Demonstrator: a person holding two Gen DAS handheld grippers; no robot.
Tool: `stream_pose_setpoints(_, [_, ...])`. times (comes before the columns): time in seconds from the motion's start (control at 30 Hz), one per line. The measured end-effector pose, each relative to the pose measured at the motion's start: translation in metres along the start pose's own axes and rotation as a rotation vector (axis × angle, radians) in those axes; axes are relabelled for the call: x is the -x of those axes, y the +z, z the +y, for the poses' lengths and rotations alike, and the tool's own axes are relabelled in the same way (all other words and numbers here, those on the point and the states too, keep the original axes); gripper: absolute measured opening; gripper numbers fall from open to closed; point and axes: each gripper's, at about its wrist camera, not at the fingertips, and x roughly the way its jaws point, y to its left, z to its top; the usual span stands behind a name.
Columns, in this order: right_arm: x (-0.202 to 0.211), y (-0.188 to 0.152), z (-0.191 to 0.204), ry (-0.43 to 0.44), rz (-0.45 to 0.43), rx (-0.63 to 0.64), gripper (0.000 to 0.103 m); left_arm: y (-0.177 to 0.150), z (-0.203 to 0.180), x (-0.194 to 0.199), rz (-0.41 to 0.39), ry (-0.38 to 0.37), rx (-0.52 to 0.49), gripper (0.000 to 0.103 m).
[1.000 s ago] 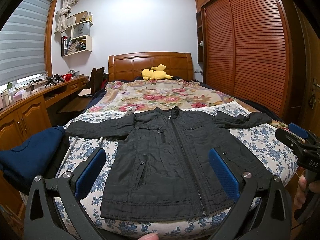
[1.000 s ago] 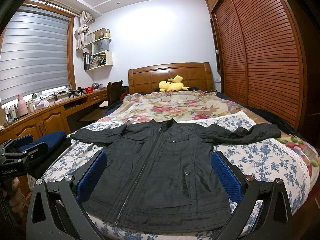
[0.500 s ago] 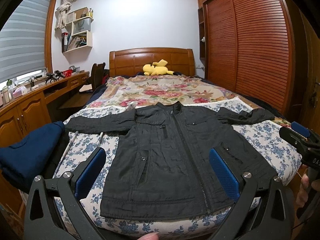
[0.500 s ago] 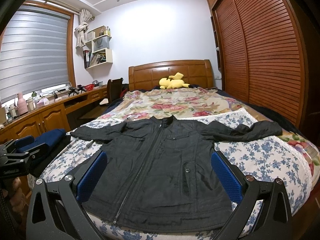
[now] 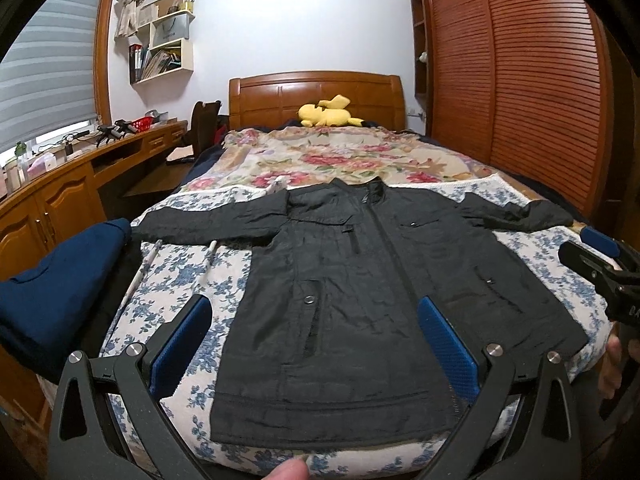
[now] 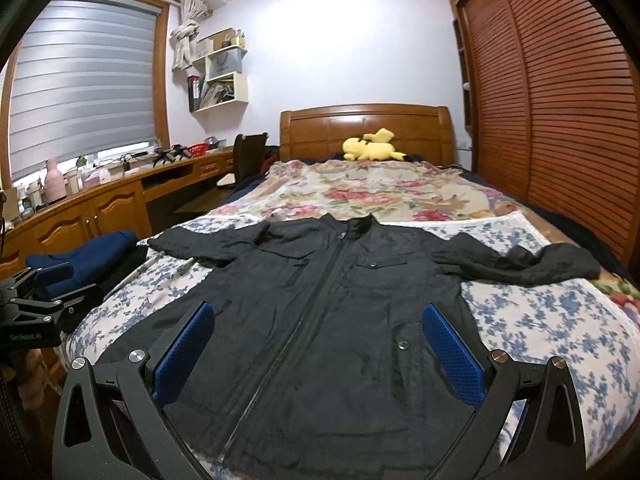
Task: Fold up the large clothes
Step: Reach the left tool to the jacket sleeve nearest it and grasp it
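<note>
A black zip-front jacket (image 5: pixel 360 300) lies flat, front up, sleeves spread, on the blue-flowered white bedspread (image 5: pixel 188 276) at the foot of a wooden bed. The left gripper (image 5: pixel 316 344) and right gripper (image 6: pixel 320 350) hover above the jacket's hem, jaws wide apart and empty. Left of the jacket sits a folded navy garment (image 5: pixel 52 292); beyond its collar, a yellow plush toy (image 5: pixel 326 114) rests by the headboard.
</note>
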Motion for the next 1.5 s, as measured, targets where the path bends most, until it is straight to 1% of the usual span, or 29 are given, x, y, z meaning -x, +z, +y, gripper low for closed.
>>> stream_pose_setpoints(0.27, [-0.044, 0.007, -0.002, 0.059, 0.028, 0.045, 0.103, -0.004, 0.019, -0.031, 0.039, 0.036, 0.005, 0.103])
stream_pose_setpoints(0.47, [-0.079, 0.016, -0.002, 0.125, 0.047, 0.049, 0.103, -0.007, 0.039, -0.054, 0.069, 0.039, 0.06, 0.103])
stream_pose_setpoints(0.57, [-0.098, 0.018, -0.004, 0.151, 0.063, 0.05, 0.103, -0.005, 0.05, -0.064, 0.067, 0.063, 0.08, 0.103])
stream_pose_setpoints(0.67, [-0.119, 0.017, -0.009, 0.177, 0.096, 0.059, 0.103, -0.002, 0.062, -0.076, 0.076, 0.087, 0.086, 0.103])
stream_pose_setpoints(0.77, [-0.137, 0.01, -0.012, 0.183, 0.133, 0.079, 0.103, 0.002, 0.076, -0.088, 0.083, 0.102, 0.101, 0.103])
stream_pose_setpoints(0.83, [-0.147, 0.006, -0.017, 0.185, 0.168, 0.096, 0.103, 0.006, 0.087, -0.101, 0.094, 0.102, 0.113, 0.103])
stream_pose_setpoints(0.97, [-0.153, 0.006, -0.027, 0.193, 0.204, 0.111, 0.103, 0.012, 0.106, -0.13, 0.123, 0.085, 0.139, 0.102])
stream_pose_setpoints(1.1, [-0.154, 0.006, -0.042, 0.199, 0.246, 0.091, 0.103, 0.022, 0.129, -0.164, 0.145, 0.078, 0.154, 0.099])
stream_pose_setpoints(1.17, [-0.155, 0.006, -0.048, 0.195, 0.263, 0.088, 0.103, 0.027, 0.139, -0.18, 0.16, 0.076, 0.155, 0.09])
stream_pose_setpoints(1.2, [-0.152, 0.007, -0.05, 0.195, 0.27, 0.088, 0.103, 0.031, 0.145, -0.192, 0.174, 0.077, 0.157, 0.088])
stream_pose_setpoints(1.27, [-0.156, 0.01, -0.047, 0.193, 0.275, 0.089, 0.103, 0.035, 0.155, -0.207, 0.191, 0.068, 0.163, 0.08])
stream_pose_setpoints(1.5, [-0.151, 0.015, -0.053, 0.183, 0.278, 0.092, 0.103, 0.048, 0.183, -0.268, 0.239, 0.093, 0.179, 0.072])
